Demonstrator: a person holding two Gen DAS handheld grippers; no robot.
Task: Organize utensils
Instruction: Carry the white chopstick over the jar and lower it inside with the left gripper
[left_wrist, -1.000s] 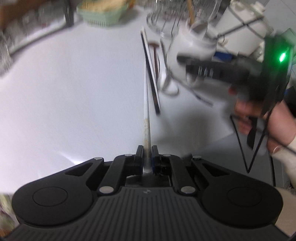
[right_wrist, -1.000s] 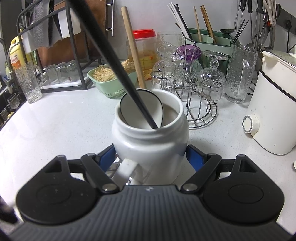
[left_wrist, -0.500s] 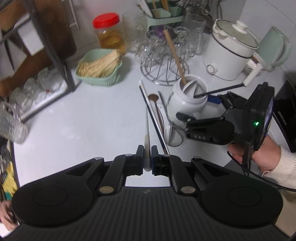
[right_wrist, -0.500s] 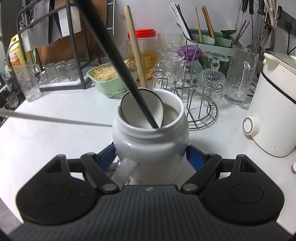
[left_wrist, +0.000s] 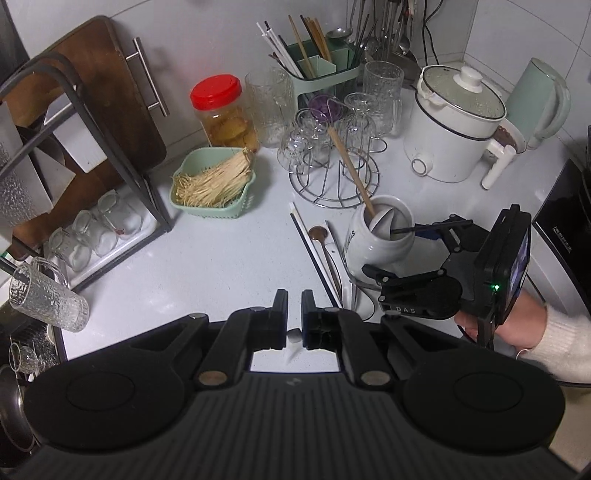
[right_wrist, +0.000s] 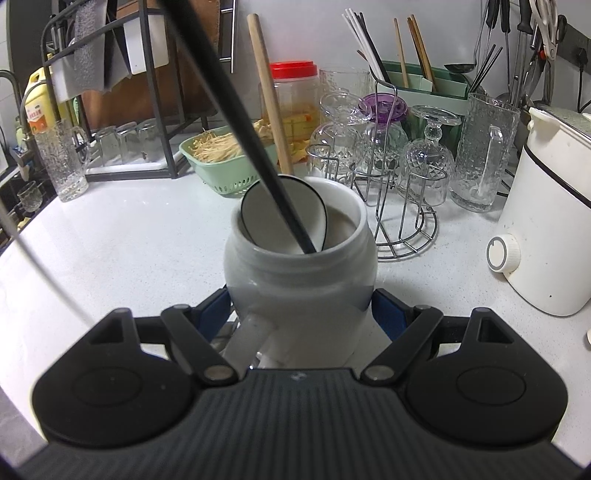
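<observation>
My right gripper (right_wrist: 301, 308) is shut on a white ceramic jar (right_wrist: 301, 273) that stands on the counter. In the jar lean a wooden stick (right_wrist: 271, 110), a black chopstick (right_wrist: 236, 110) and a white spoon (right_wrist: 266, 218). High over the counter, my left gripper (left_wrist: 294, 295) is shut on a white chopstick (left_wrist: 294, 335), seen end-on between the pads; its thin shaft (right_wrist: 44, 266) crosses the right wrist view at the left. To the left of the jar (left_wrist: 380, 236) lie a white and a black chopstick (left_wrist: 308, 240) and a brown-bowled spoon (left_wrist: 318, 233).
A green basket of thin sticks (left_wrist: 214, 181), a wire rack of glasses (left_wrist: 332, 162), a white cooker (left_wrist: 454, 125) and a green utensil holder (left_wrist: 321, 70) stand behind the jar. A black dish rack (left_wrist: 92, 184) and a glass mug (left_wrist: 48, 295) are at the left.
My left gripper has risen from the counter with the white chopstick, which now hangs end-on below it. The right gripper and the jar have stayed put.
</observation>
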